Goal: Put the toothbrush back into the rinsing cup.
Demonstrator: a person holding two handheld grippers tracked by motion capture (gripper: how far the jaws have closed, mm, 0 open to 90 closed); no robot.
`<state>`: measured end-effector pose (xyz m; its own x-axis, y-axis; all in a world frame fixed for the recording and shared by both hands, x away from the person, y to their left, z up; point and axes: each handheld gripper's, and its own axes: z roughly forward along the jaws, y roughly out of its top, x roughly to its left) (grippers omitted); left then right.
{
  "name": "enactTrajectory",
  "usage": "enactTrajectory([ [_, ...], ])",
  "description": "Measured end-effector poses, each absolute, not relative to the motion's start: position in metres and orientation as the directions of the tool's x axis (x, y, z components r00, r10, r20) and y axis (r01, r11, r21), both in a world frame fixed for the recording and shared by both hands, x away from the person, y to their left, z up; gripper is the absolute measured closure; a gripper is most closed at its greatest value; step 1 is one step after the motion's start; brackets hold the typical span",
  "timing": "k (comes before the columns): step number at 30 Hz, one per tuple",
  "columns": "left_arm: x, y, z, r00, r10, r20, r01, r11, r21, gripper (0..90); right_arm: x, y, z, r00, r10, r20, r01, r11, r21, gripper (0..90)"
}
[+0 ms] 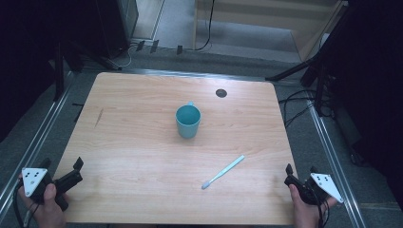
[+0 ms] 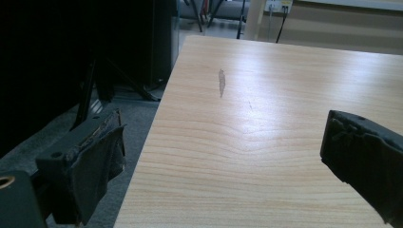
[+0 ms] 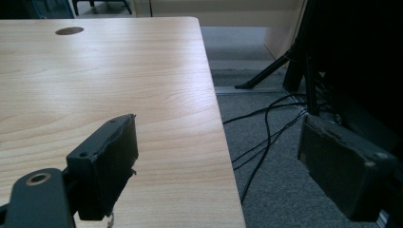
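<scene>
A teal mug (image 1: 188, 121) stands upright near the middle of the wooden table (image 1: 142, 142). A pale blue toothbrush (image 1: 222, 172) lies flat on the table to the mug's front right. My left gripper (image 1: 62, 164) hovers at the table's front left corner, open, nothing between its jaws. In the left gripper view the left gripper (image 2: 223, 156) straddles the table's left edge. My right gripper (image 1: 300, 169) sits at the front right corner, open and empty. Its own camera shows the right gripper (image 3: 218, 161) spanning the table's right edge.
A dark round hole (image 1: 221, 93) marks the table's far right part, and a small scuff (image 1: 99, 117) marks its left side. Metal rails (image 1: 332, 156) run along both sides. Cables (image 3: 266, 137) lie on the grey carpet to the right.
</scene>
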<state>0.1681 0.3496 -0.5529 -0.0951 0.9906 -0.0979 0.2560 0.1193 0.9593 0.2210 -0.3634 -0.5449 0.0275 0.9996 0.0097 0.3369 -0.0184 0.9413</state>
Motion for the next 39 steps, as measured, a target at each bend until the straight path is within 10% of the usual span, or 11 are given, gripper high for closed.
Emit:
enactTrajectory([
  [8,0.168,0.348,-0.553,-0.095,0.992,-0.084,0.249,0.106,0.963,1.4,0.221,-0.359,-0.545,0.075,0.996,-0.041,0.332,0.014,0.943,33.3],
  [17,0.164,0.345,-0.554,-0.090,0.994,-0.064,0.218,0.082,0.972,1.4,0.218,-0.347,-0.542,-0.092,0.994,-0.061,0.314,0.088,0.945,68.3],
  [39,0.164,0.347,-0.554,-0.087,0.994,-0.073,0.217,0.090,0.972,1.4,0.244,-0.265,-0.505,-0.431,0.902,0.007,0.548,0.256,0.797,90.0],
])
